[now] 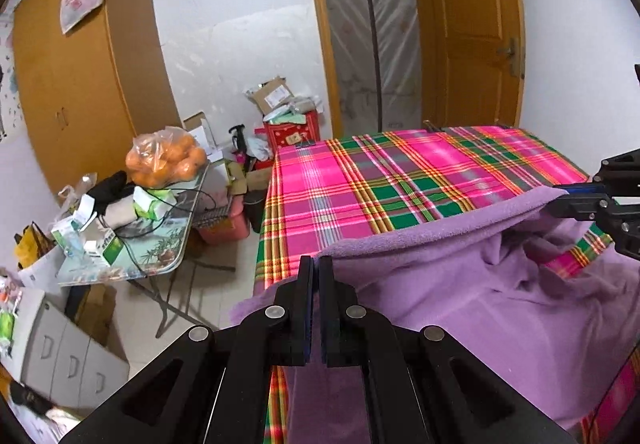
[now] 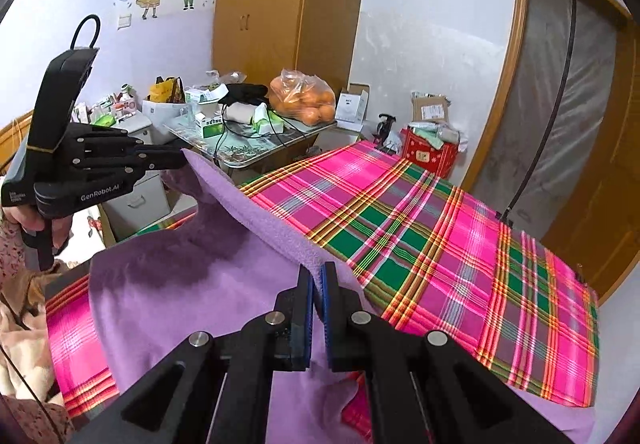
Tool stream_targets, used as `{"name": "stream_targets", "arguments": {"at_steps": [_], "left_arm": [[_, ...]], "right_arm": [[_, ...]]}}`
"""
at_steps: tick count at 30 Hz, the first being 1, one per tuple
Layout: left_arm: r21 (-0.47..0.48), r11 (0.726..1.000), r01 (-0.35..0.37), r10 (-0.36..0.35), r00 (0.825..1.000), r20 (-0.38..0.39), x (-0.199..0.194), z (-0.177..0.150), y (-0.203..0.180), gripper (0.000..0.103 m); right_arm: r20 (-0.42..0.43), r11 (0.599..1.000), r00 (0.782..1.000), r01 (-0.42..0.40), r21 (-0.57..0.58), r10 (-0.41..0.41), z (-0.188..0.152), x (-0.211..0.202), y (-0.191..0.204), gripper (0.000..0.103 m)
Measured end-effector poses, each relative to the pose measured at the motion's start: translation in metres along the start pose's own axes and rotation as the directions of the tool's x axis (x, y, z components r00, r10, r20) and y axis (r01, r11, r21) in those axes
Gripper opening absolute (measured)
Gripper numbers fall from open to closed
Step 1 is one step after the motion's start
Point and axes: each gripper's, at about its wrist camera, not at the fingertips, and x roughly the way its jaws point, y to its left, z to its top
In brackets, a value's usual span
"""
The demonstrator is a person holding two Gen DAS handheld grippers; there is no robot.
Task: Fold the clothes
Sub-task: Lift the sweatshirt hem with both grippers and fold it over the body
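Note:
A purple fleece garment (image 1: 460, 296) (image 2: 168, 300) hangs lifted over a table with a pink and green plaid cloth (image 1: 360, 183) (image 2: 460, 252). My left gripper (image 1: 317, 264) (image 2: 182, 157) is shut on one corner of the garment's raised edge. My right gripper (image 2: 318, 272) (image 1: 560, 199) is shut on the other corner. The edge stretches taut between the two, above the cloth, and the rest of the fleece sags down toward me. A hand (image 2: 36, 219) holds the left gripper's handle.
A cluttered glass side table (image 1: 132, 244) with a bag of oranges (image 1: 168, 159) stands left of the plaid table. Boxes (image 1: 288, 115) lie on the floor by the wall. A wooden wardrobe (image 1: 80, 63) and a door (image 1: 472, 23) stand behind.

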Motion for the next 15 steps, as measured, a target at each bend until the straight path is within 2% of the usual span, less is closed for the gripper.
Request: {"name": "stream_targets", "arguments": {"at_steps": [8,13,15], "left_arm": [[-0.03,0.999,0.017,-0.015,0.999,0.052,-0.037,-0.039,-0.006,0.002],[-0.027,1.0,0.006,-0.005,0.998,0.063,-0.051,-0.061,-0.01,0.002],[-0.055,0.998,0.001,0.003,0.998,0.056,-0.054,-0.071,-0.008,0.002]], "right_arm": [[-0.013,1.0,1.0,0.0,-0.018,0.0,-0.03,-0.022,0.034,0.004],[-0.028,1.0,1.0,-0.012,-0.014,0.012,-0.047,-0.03,0.049,0.004],[-0.038,1.0,0.999,-0.022,-0.009,0.021,-0.055,-0.031,0.055,0.004]]}}
